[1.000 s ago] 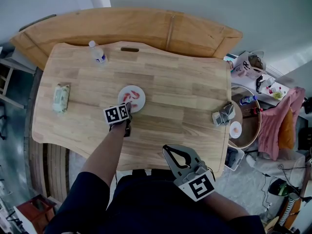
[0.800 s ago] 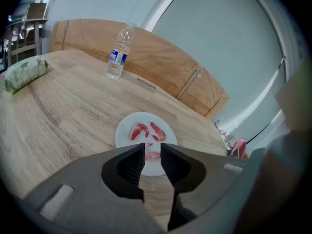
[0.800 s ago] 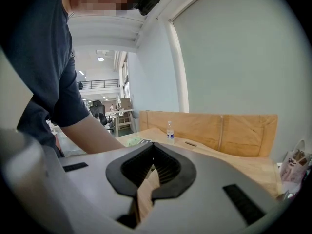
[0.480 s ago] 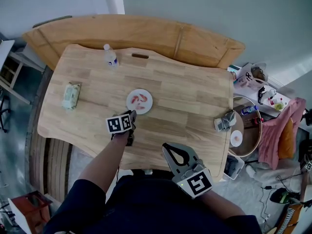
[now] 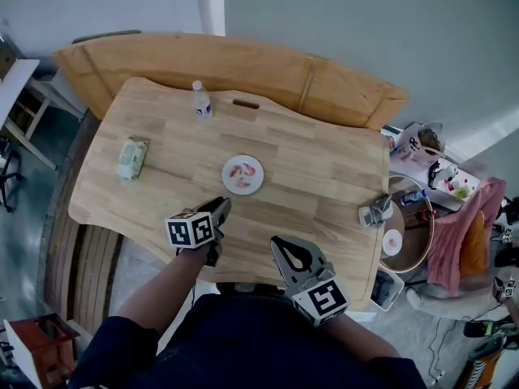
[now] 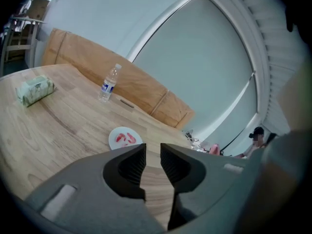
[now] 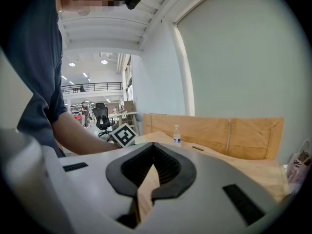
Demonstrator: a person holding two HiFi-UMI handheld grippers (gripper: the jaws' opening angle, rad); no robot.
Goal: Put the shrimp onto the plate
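A small white plate (image 5: pixel 257 185) lies near the middle of the wooden table (image 5: pixel 324 168) and carries a few red shrimp (image 5: pixel 242 171). My left gripper (image 5: pixel 223 206) hovers over the near part of the table, well short of the plate, its jaws a narrow gap apart and empty. The left gripper view shows the plate (image 6: pixel 116 131) with the shrimp (image 6: pixel 127 139) beyond the left gripper (image 6: pixel 153 147). My right gripper (image 5: pixel 280 244) sits at the table's near edge, shut and empty; in its own view the right gripper (image 7: pixel 153 146) has its tips touching.
A water bottle (image 5: pixel 201 100) stands at the table's far side and a green tissue pack (image 5: pixel 131 157) lies at the left. A grey object (image 5: pixel 375 211) sits at the right edge. A round side stand (image 5: pixel 422 217) with clutter is beyond. A wooden board (image 5: pixel 268 63) runs behind the table.
My left gripper has drawn back from the plate towards the near edge. The head view has shifted, so the table sits further right. The right gripper has barely moved.
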